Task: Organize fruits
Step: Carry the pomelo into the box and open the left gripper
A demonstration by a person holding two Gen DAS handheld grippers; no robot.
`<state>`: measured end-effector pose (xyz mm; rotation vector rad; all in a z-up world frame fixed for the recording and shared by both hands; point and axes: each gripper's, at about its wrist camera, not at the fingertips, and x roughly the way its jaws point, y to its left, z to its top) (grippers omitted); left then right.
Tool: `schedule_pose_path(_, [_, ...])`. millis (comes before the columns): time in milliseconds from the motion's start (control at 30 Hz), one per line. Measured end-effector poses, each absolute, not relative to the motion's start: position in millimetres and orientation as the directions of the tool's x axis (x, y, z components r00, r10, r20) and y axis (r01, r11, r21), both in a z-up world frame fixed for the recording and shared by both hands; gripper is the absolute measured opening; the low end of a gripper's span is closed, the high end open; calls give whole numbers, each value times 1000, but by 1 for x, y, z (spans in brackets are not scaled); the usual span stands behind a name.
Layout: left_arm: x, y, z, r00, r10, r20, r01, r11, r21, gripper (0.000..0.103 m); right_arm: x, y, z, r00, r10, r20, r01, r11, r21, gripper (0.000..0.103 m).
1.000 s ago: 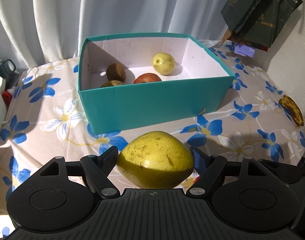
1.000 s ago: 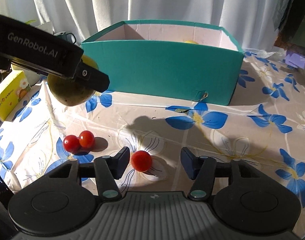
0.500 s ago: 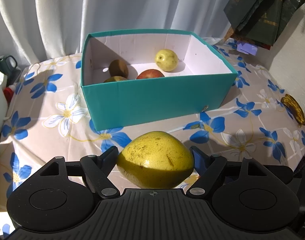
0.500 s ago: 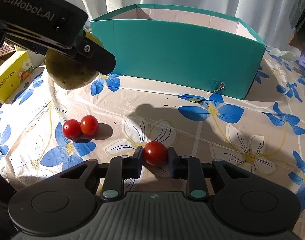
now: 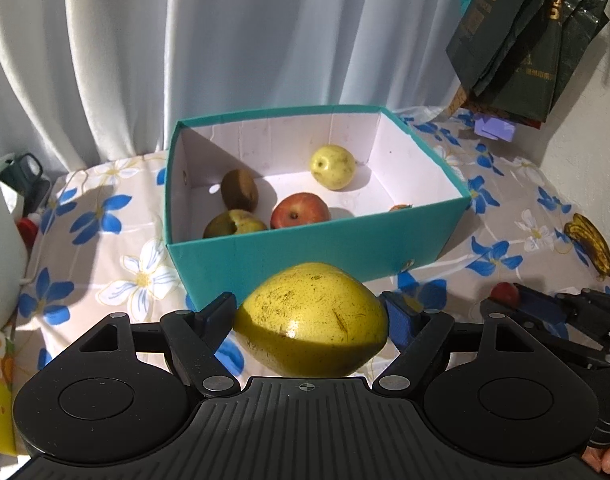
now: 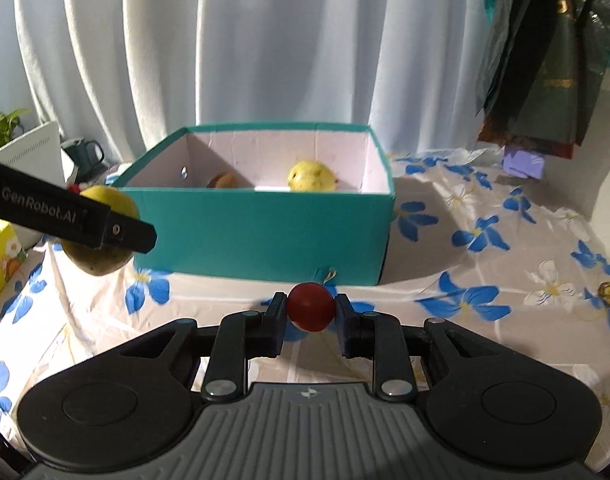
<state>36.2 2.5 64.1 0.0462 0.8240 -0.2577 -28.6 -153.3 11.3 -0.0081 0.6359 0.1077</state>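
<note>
Right wrist view: we see the right gripper (image 6: 309, 314) with both pads clamped narrowly on a red cherry tomato (image 6: 311, 306), clear of the floral tablecloth (image 6: 485, 304). We see the left gripper (image 5: 311, 322) gripping a large yellow pear (image 5: 311, 330) at a wide setting. Beyond both, the teal box (image 5: 305, 254) contains a red apple (image 5: 300, 211), a yellow apple (image 5: 332, 167) and a kiwi (image 5: 239, 190).

The open cardboard box (image 5: 313, 248) is teal outside and white inside. The beige tablecloth (image 5: 105, 264) has blue and white flowers. The big held fruit (image 5: 311, 322) is yellow with brown specks; the small round tomato (image 6: 310, 307) is red. The hanging bags (image 5: 525, 36) seem dark green.
</note>
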Motion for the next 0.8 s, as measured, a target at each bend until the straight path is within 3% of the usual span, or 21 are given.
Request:
schedule_pose_path(400, [53,-13,86,693,-194,-695,242,970,-29,82,-41,-173,46,870,30,-493,-22,1000,21,25])
schedule_pose_path(800, [72,-20,102,733,-145,-665,199,980,6,82,-46,-180,60,889,8,-458,4,1000,25,24])
